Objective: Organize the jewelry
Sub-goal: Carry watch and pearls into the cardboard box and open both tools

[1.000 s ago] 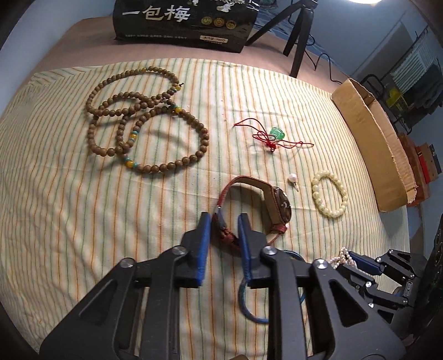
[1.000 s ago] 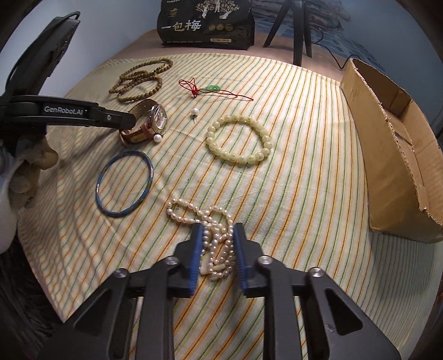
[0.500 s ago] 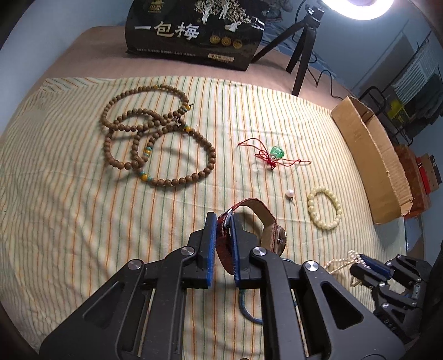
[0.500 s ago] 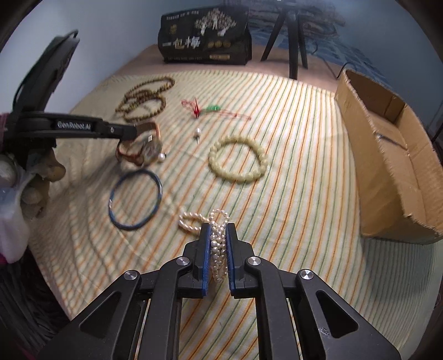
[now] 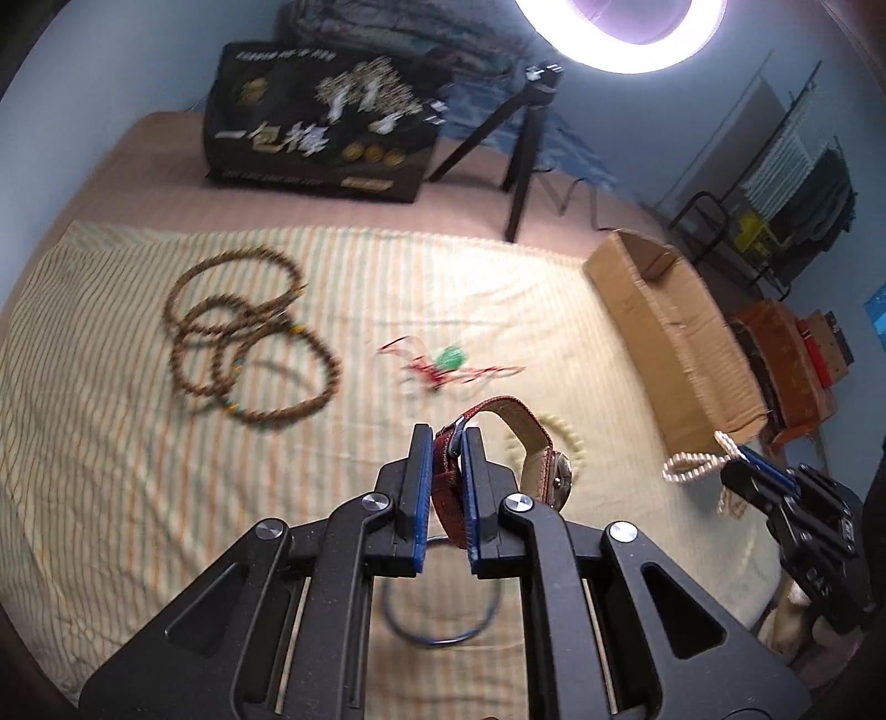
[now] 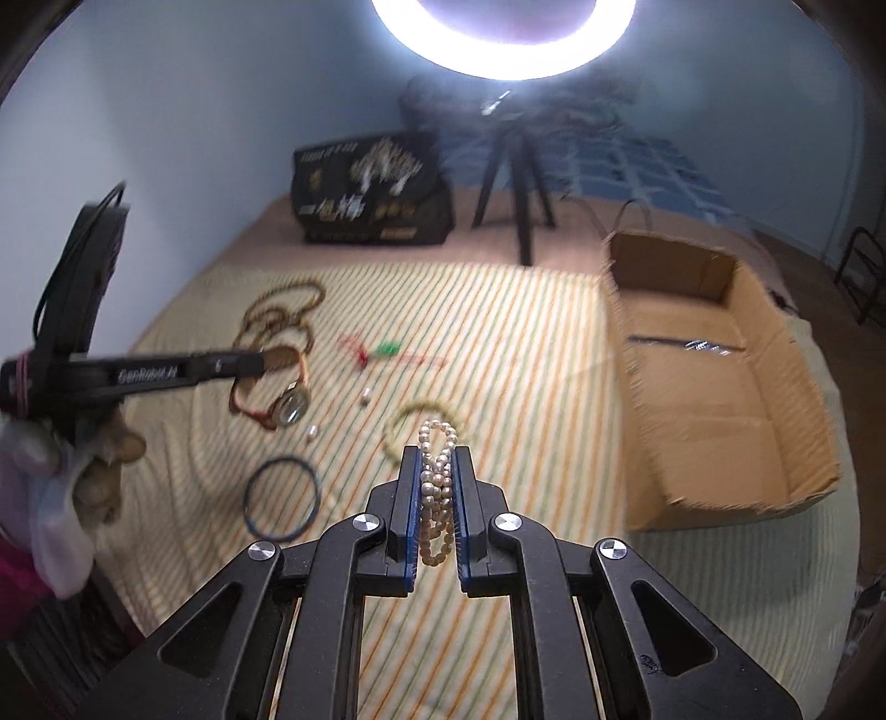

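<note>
My left gripper (image 5: 446,443) is shut on the red-brown strap of a wristwatch (image 5: 534,443) and holds it above the striped cloth (image 5: 111,443); the watch also hangs in the right wrist view (image 6: 288,407). My right gripper (image 6: 436,462) is shut on a white pearl necklace (image 6: 434,487), lifted off the cloth; it also shows in the left wrist view (image 5: 695,462). An open cardboard box (image 6: 714,387) lies to the right. On the cloth lie wooden bead strands (image 5: 243,343), a red-cord green pendant (image 5: 446,360), a pale bead bracelet (image 6: 407,426) and a blue bangle (image 6: 282,498).
A black printed box (image 5: 321,138) and a tripod (image 5: 515,144) with a ring light (image 6: 498,33) stand at the far end of the bed. Two loose pearls (image 6: 365,397) lie near the bracelet. Shelves and red items (image 5: 797,343) stand beyond the right edge.
Both grippers closed on their items and lifted them: the left raised the watch, the right raised the pearl necklace off the cloth. Both cameras now look higher and toward the box.
</note>
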A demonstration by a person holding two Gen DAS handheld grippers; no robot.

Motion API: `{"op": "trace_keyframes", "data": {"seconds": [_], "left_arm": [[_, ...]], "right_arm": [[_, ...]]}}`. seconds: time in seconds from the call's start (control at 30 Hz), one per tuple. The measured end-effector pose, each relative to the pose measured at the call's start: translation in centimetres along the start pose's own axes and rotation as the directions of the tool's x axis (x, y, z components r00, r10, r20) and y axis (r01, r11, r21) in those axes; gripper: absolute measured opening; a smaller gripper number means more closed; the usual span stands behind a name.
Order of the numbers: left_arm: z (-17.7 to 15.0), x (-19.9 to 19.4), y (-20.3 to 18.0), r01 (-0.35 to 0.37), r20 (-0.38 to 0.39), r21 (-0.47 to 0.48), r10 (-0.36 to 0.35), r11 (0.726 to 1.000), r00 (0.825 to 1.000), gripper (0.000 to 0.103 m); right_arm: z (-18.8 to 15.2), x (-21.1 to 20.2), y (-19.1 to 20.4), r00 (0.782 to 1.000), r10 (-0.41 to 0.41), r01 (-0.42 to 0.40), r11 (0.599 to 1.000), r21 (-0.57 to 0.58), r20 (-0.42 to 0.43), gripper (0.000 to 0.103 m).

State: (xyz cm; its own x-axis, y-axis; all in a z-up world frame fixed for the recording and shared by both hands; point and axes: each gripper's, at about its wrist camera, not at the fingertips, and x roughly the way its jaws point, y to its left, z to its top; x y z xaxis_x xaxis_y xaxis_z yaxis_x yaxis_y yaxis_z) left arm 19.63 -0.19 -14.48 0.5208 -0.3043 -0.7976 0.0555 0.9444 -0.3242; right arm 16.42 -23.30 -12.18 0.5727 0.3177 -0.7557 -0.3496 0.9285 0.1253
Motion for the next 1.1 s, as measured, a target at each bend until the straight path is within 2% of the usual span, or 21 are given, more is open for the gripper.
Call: {"op": "trace_keyframes", "data": {"seconds": [0.23,0.5,0.87,1.1], "left_arm": [[2.0,-0.2,-4.1,0.057,0.018,0.040,-0.058,0.998,0.998,0.008],[5.0,0.7,-8.9,0.079,0.042,0.117,-0.085,0.990,0.995,0.008],[8.8,5.1,-15.1,0.113,0.031,0.182,-0.121,0.977,0.992,0.008],[10.4,9.6,-19.0,0.132,-0.012,0.211,-0.133,0.968,0.991,0.008]], "right_arm": [[1.3,-1.7,-3.3,0.996,-0.066,0.062,0.996,0.072,0.062,0.008],[2.1,-2.7,-7.7,0.980,-0.174,0.161,0.978,0.134,0.094,0.008],[2.8,-1.4,-12.9,0.955,-0.292,0.280,0.946,0.166,0.053,0.008],[2.3,-0.4,-16.2,0.954,-0.300,0.290,0.930,0.225,0.014,0.008]]}}
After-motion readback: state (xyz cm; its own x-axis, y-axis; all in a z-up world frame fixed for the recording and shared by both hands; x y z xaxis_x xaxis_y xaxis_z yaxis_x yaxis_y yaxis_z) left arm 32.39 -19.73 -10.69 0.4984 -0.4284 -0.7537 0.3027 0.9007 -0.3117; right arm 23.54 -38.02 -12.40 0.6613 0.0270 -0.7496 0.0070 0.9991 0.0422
